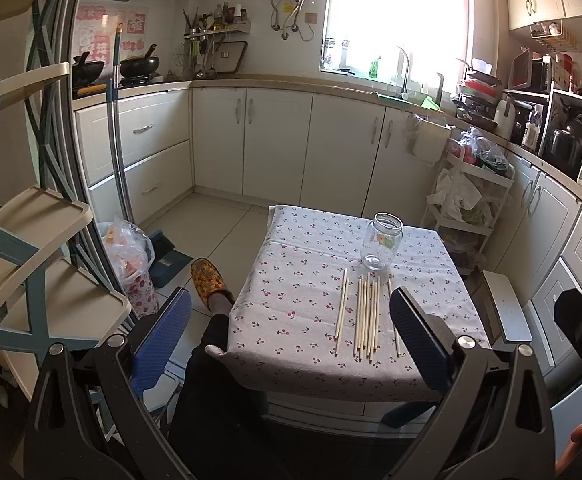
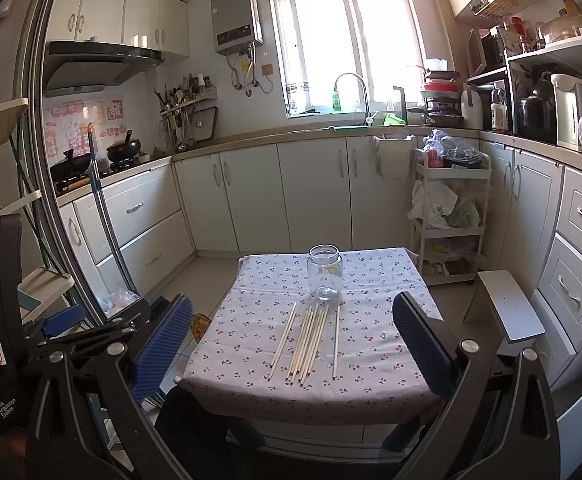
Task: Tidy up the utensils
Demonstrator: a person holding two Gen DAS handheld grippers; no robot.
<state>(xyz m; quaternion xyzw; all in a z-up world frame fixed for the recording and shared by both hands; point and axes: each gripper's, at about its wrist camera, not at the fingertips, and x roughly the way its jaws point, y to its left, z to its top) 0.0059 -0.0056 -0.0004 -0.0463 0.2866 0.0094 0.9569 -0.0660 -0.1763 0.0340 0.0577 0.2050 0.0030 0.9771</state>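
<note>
Left gripper [image 1: 291,336]: jaws spread wide, nothing between them, held off the tabletop's near edge.
Right gripper [image 2: 293,344]: jaws equally wide, empty, also short of the near edge.
Tabletop [image 2: 371,360]: small, square, under a cherry-print cloth [image 2: 251,344] that hangs over the near edge.
Chopsticks [image 2: 309,342]: loose row lying flat, tips toward the near edge; bare cloth on both sides.
Glass jar [image 2: 324,277]: upright, open-mouthed, just beyond the chopsticks, toward the far edge.
Beyond: open floor [image 2: 211,268], then cabinets [image 2: 311,192].
</note>
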